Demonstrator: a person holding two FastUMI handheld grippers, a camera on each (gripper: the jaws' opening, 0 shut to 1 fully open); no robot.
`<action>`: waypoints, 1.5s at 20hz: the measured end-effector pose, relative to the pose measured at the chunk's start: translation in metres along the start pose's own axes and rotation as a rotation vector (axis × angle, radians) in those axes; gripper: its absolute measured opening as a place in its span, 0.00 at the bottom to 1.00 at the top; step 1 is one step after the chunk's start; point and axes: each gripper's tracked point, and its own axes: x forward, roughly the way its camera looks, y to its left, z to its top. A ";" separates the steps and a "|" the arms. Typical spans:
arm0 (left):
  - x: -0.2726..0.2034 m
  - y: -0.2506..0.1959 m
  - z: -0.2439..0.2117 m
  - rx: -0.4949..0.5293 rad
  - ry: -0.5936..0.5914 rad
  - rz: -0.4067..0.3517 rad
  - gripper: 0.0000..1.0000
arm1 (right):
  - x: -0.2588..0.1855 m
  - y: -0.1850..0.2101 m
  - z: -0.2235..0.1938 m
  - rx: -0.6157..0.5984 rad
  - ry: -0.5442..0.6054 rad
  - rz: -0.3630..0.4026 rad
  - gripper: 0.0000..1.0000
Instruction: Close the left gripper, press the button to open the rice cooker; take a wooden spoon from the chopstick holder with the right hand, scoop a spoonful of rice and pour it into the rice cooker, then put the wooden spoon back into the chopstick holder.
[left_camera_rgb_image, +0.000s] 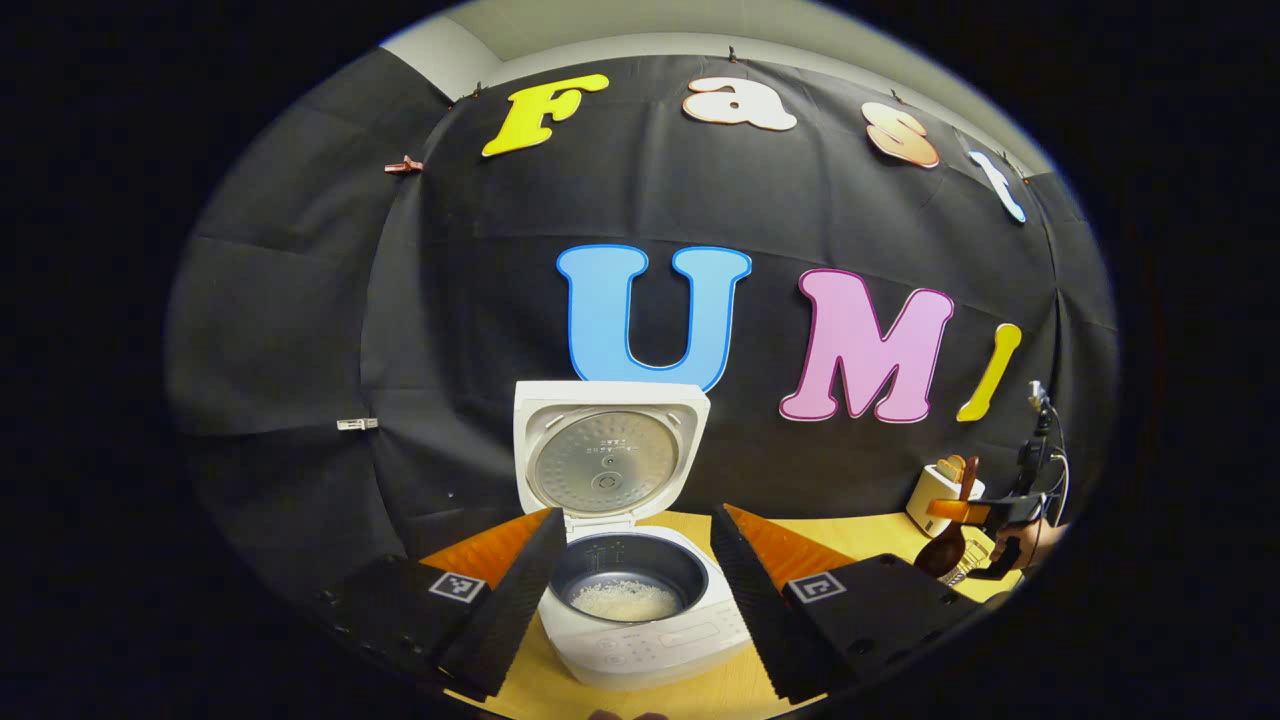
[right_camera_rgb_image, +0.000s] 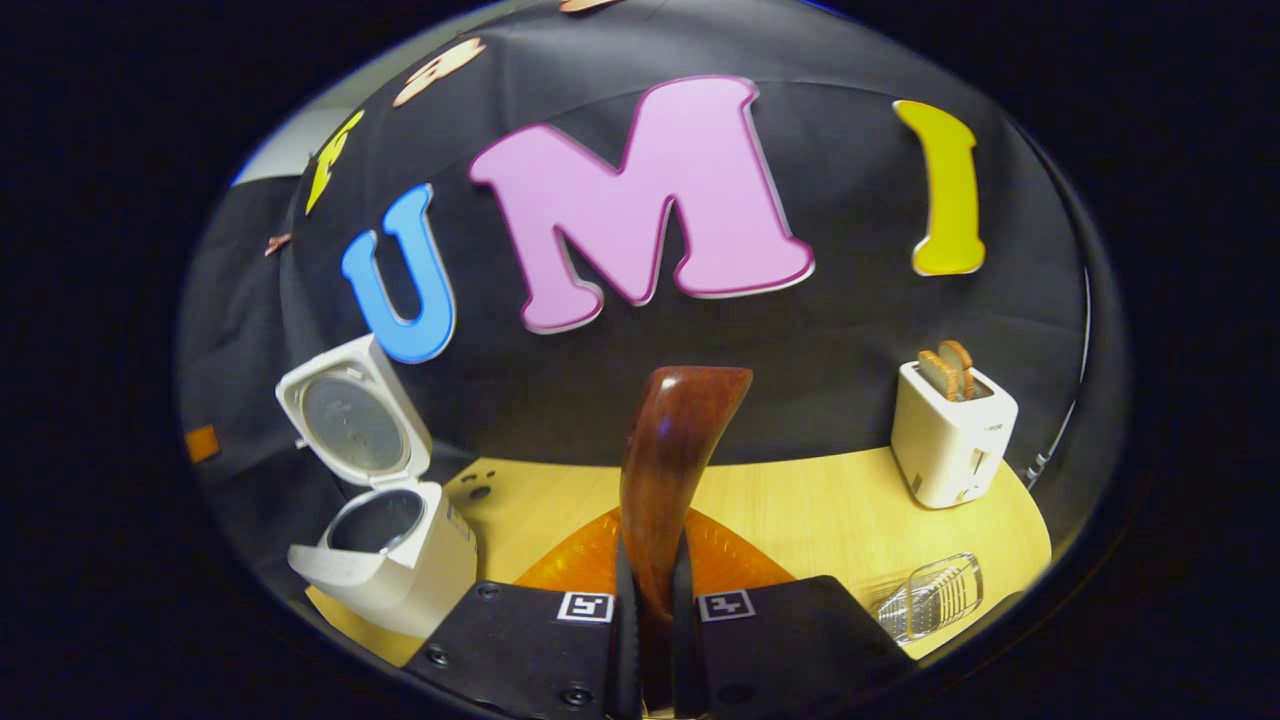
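Black cloth backs a wooden tabletop (right_camera_rgb_image: 800, 510). Cooker (left_camera_rgb_image: 640, 600) stands open, rice inside; left tongs (left_camera_rgb_image: 630, 580) spread wide. Right tongs (right_camera_rgb_image: 655, 640) clench the spoon (right_camera_rgb_image: 670, 470). Next, probably return it to the holder.

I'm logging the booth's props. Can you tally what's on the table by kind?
Rice cooker: 1
Toaster: 1
Wooden spoon: 1, held in the right gripper
Clear ribbed container: 1
Total: 4
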 end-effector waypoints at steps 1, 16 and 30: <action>-0.001 0.002 -0.001 0.002 0.002 0.001 0.94 | 0.007 0.006 -0.012 -0.033 0.020 0.003 0.16; -0.003 0.004 -0.016 0.029 0.045 0.024 0.94 | 0.025 0.005 -0.117 -0.395 0.202 -0.018 0.16; -0.008 0.047 -0.021 0.006 0.037 0.034 0.94 | 0.049 0.035 -0.132 0.133 0.216 -0.233 0.16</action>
